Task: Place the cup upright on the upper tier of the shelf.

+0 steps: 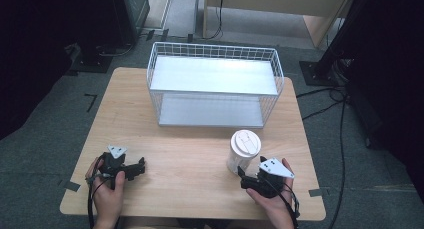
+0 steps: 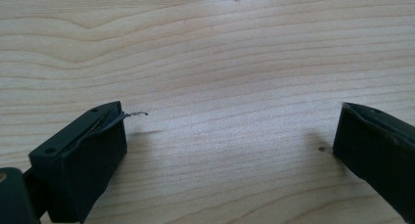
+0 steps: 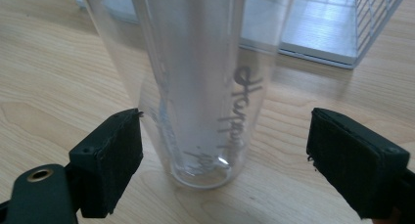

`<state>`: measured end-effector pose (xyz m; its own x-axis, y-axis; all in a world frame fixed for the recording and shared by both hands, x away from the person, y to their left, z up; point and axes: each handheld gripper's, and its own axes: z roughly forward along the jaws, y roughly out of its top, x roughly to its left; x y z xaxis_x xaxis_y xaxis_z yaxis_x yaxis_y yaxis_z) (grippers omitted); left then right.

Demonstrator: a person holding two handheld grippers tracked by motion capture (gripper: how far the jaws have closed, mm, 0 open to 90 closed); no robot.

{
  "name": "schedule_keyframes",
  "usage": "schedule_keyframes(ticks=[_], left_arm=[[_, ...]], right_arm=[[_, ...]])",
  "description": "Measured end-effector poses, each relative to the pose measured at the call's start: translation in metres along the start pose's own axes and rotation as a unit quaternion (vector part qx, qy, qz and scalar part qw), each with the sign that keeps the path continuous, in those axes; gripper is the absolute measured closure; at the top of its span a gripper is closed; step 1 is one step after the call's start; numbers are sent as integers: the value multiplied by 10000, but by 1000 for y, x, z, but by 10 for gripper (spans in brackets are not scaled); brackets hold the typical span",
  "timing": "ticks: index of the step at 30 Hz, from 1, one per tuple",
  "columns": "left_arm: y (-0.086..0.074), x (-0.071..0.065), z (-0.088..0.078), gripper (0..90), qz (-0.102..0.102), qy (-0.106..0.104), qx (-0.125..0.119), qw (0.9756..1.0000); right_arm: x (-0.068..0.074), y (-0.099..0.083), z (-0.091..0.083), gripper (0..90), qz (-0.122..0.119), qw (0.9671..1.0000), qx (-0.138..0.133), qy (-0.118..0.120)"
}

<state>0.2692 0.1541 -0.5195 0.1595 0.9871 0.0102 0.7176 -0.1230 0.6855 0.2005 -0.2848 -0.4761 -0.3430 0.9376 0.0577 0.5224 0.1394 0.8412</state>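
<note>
One clear cup (image 1: 244,151) upright — lidded, beside white wire basket (image 1: 215,86), on table (image 1: 190,164).

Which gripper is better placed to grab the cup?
Right. The right gripper sits open with the clear cup between its jaws; the left gripper faces only bare table.

table (image 1: 190,159) lt wood grain | rack (image 1: 215,84) white wire | cup (image 1: 243,151) clear, white lid
</note>
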Motion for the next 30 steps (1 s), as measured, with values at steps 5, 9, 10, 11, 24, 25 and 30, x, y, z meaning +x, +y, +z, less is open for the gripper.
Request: schedule_keyframes(ticks=[5,9,10,11,24,25,30], left_arm=[[1,-1,0,0,-9,4,8,10000],[1,-3,1,0,-32,21,2,10000],[1,-3,1,0,-31,23,2,10000],[1,-3,1,0,-30,23,0,10000],[2,-4,2,0,-20,1,11,10000],[2,-4,2,0,-20,1,11,10000],[2,-4,2,0,-22,1,11,10000]], right_arm=[[6,5,3,136,39,9999,-101,12],[12,11,7,140,67,9996,-261,-15],[12,11,7,140,67,9996,-261,-15],[13,13,9,140,86,9995,-304,-43],[19,26,17,140,133,9980,-616,-106],[19,26,17,140,133,9980,-616,-106],[20,35,18,139,243,9968,-748,-117]])
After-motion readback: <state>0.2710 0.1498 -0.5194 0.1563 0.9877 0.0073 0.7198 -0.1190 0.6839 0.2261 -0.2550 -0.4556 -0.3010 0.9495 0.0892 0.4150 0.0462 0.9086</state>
